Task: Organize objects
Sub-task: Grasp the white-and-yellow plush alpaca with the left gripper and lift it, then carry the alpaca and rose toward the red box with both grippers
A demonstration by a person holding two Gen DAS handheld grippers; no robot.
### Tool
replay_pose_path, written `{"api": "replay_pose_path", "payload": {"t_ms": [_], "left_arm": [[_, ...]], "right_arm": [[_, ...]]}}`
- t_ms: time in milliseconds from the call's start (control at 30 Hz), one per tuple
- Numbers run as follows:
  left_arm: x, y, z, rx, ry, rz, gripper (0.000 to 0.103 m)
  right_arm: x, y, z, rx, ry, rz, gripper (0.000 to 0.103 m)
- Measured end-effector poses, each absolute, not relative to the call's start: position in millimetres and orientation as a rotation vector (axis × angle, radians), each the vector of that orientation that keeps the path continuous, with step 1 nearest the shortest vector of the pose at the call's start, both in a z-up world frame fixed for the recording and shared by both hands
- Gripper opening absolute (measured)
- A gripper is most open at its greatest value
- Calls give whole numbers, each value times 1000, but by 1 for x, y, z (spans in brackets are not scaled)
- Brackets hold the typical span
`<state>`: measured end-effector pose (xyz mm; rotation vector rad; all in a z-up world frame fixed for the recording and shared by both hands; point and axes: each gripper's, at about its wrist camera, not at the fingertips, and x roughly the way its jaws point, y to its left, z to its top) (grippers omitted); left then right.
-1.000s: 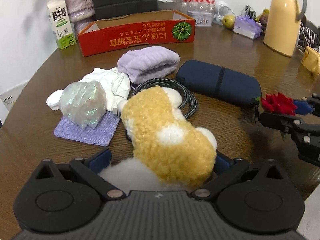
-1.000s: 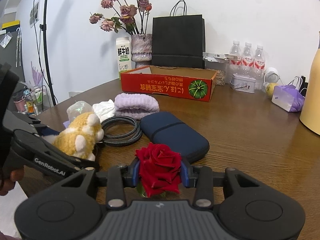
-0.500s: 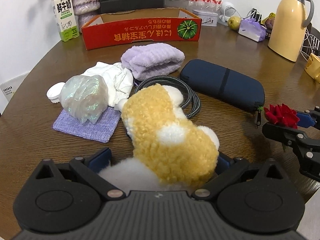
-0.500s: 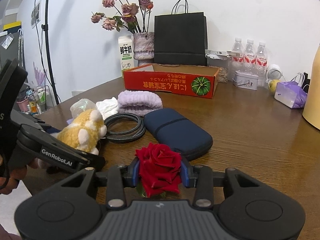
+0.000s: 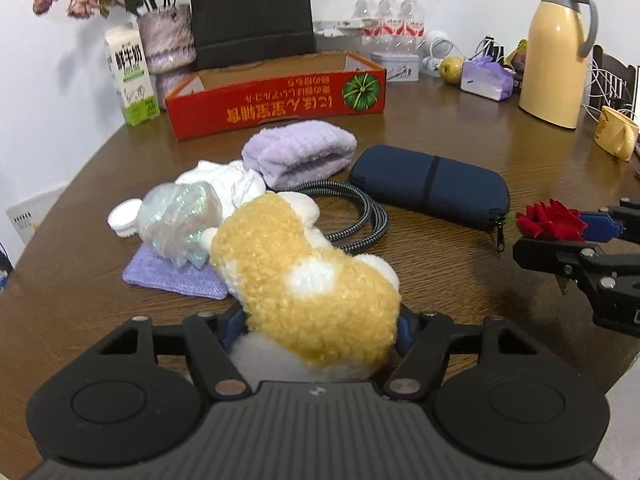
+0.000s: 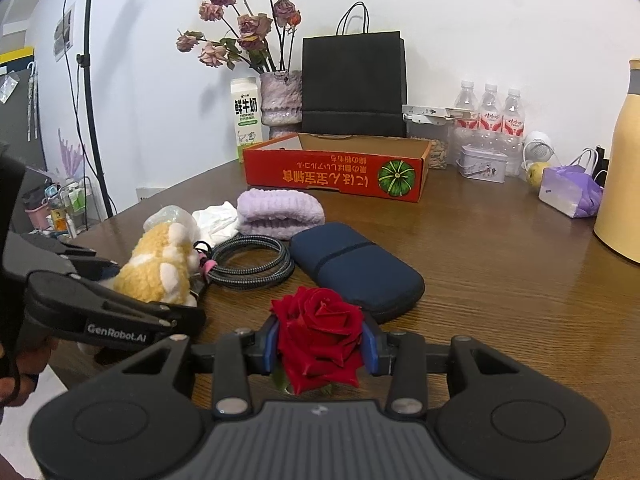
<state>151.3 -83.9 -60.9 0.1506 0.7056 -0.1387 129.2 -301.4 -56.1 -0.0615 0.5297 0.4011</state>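
Note:
My left gripper (image 5: 320, 328) is shut on a yellow and white plush toy (image 5: 304, 276), held just above the near edge of the round wooden table (image 5: 460, 128). The toy also shows in the right wrist view (image 6: 156, 268). My right gripper (image 6: 320, 344) is shut on a red rose (image 6: 320, 332), to the right of the toy; the rose also shows in the left wrist view (image 5: 550, 220). An open red cardboard box (image 5: 276, 100) stands at the back of the table.
On the table lie a purple towel (image 5: 300, 152), a navy case (image 5: 428, 186), a coiled cable (image 5: 360, 216), white cloth (image 5: 224, 178), an iridescent bag (image 5: 180, 220) on a purple mat (image 5: 172, 276). A milk carton (image 5: 130, 76), vase (image 5: 168, 40), black bag (image 5: 252, 12), bottles (image 5: 386, 12) and yellow thermos (image 5: 556, 48) stand behind.
The left wrist view now looks more level, so the box and back wall show more. Both grippers stay shut on their objects and have shifted slightly.

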Motion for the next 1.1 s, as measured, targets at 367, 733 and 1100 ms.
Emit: {"api": "replay_pose_path", "payload": {"t_ms": [367,733,1100], "left_arm": [[135,-65,-36,123,600,-147,69],[135,-43,-12,87,524,-147,69],[158,-31,11,72,458,-137,69]], "right_arm": [[120,-281,-41,-63,494,382,38],[125,-260,-23,-68,451,365,38],[152,-245,-4,-72,398,348,38]]}}
